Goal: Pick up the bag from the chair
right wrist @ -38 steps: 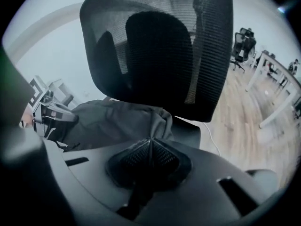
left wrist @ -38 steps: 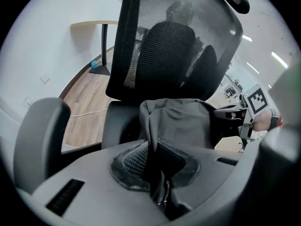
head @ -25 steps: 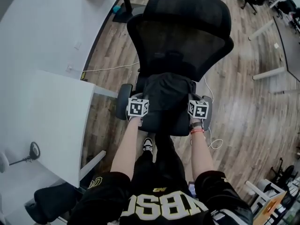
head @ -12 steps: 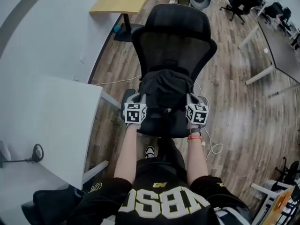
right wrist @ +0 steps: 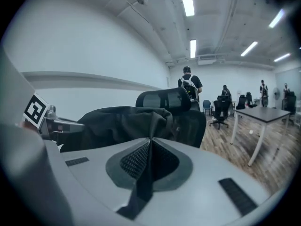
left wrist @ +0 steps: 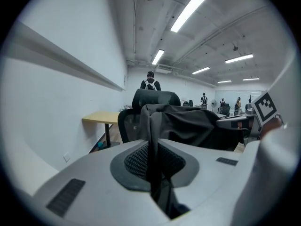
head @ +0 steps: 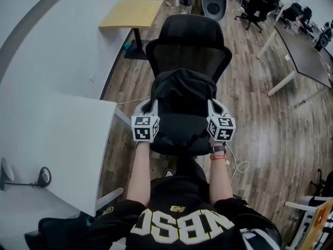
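Note:
A black fabric bag (head: 183,100) hangs in the air in front of the black mesh office chair (head: 190,43), stretched between my two grippers. My left gripper (head: 151,107) is shut on the bag's left edge, and in the left gripper view a fold of the bag (left wrist: 151,140) is pinched between the dark pads. On the other side my right gripper (head: 212,107) is shut on the right edge; the right gripper view shows a strip of the bag (right wrist: 148,164) running through its closed jaws. The bag hides the chair's seat.
A white table (head: 57,139) stands close at the left, a small yellow-topped table (head: 130,12) behind it by the wall. A white cable (head: 237,165) lies on the wooden floor at the right. Desks (head: 299,51) and more chairs stand at the far right. People are at the room's far end.
Both grippers have risen together with the bag, which has come up off the chair's seat and now hangs level with the backrest. The head view has tilted up.

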`<state>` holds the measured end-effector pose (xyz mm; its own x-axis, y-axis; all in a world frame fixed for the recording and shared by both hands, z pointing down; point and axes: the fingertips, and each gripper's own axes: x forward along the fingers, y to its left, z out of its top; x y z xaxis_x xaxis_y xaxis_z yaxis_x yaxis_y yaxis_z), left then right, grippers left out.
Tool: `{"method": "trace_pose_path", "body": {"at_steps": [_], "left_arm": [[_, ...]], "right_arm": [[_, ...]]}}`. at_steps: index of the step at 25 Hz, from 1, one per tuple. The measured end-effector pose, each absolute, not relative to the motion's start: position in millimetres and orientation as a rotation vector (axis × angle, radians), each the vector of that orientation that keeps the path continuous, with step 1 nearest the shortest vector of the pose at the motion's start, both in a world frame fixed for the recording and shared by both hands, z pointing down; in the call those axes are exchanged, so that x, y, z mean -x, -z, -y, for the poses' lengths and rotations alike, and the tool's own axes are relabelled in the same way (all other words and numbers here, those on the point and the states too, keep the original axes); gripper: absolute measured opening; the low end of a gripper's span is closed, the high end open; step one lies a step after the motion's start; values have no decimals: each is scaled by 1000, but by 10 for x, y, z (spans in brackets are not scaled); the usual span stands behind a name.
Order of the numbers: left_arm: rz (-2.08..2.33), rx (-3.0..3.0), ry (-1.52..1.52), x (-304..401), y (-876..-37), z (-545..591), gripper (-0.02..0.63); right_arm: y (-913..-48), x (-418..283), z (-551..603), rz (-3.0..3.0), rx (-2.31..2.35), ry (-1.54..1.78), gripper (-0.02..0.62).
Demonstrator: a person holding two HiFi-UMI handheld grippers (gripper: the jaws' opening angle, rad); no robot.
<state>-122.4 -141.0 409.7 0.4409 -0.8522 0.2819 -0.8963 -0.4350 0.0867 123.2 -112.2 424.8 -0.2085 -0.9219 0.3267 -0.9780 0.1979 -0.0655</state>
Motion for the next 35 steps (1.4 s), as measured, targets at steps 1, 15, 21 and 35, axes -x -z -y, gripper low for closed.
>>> {"method": "trace_pose_path", "body": {"at_steps": [1, 15, 21, 35], "left_arm": [[1537, -2484, -268, 1234, -4000, 1404, 41], [1649, -2682, -14, 1251, -2847, 1164, 41], [1687, -2730, 54, 1261, -2568, 1115, 41], [1655, -2708, 58, 1161, -2654, 1105, 41]], "right_arm": [[-4147, -1210, 1105, 2265, -1833, -354, 17], [-2999, -1188, 859, 2356, -1983, -70, 18], [-2728, -1160, 832, 2367, -2018, 22, 18], [-2763, -1171, 827, 2347, -2003, -8, 20]]}}
